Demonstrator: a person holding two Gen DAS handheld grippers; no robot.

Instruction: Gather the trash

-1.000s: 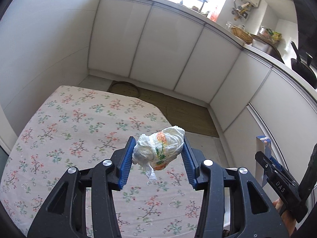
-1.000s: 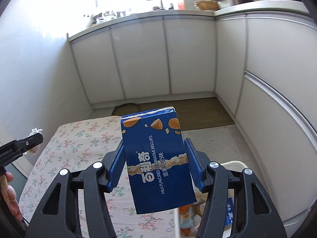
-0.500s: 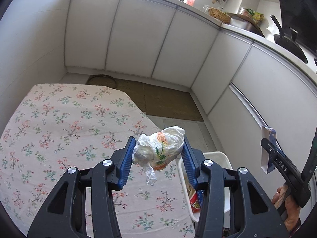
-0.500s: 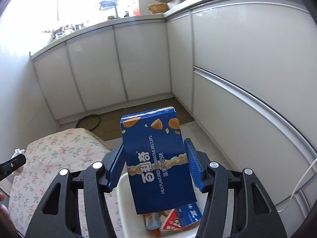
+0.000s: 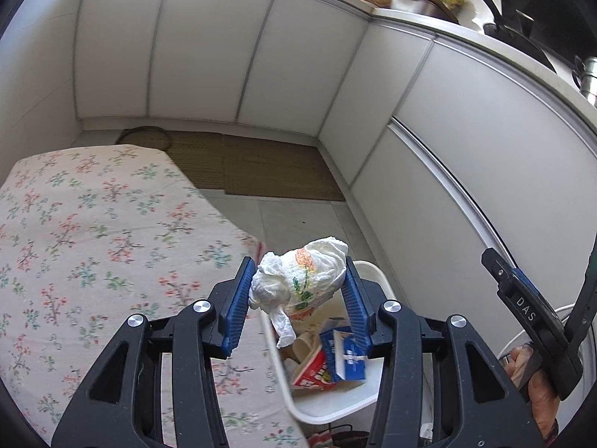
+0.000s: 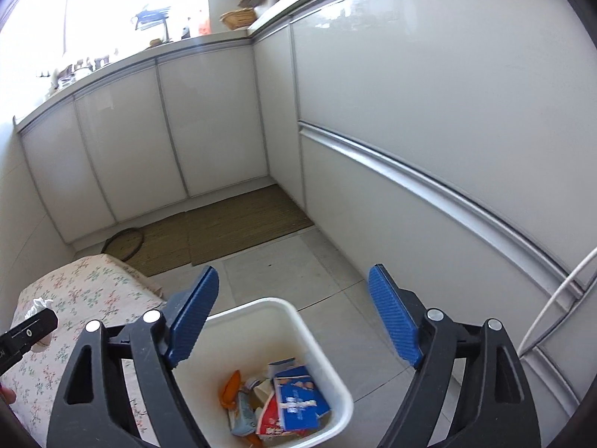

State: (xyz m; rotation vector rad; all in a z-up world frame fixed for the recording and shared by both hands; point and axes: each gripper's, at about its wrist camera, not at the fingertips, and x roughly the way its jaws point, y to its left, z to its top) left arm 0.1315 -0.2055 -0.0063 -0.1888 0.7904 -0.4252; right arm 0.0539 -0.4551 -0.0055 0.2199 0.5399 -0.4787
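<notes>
White glossy cabinet fronts (image 6: 209, 127) curve around the upper half of both views, with brown woven floor mats (image 6: 238, 224) on grey floor tiles below them. At the left of the left wrist view lies a tabletop covered in pale cloth printed with small flowers (image 5: 93, 224).

At lower centre of that view, the left hand-held gripper (image 5: 298, 295) pinches a crumpled white paper wad with orange and green print (image 5: 302, 280) between its blue ribbed pads, held above the near edge of a white square plastic bin (image 6: 317, 354) that stands on the floor just beside the tabletop.

In the right wrist view, the right hand-held gripper (image 6: 294, 313) is spread wide with nothing between its pads, above the bin. Inside the bin lies a blue biscuit box (image 6: 298, 403) among other red, orange and white wrappers.
</notes>
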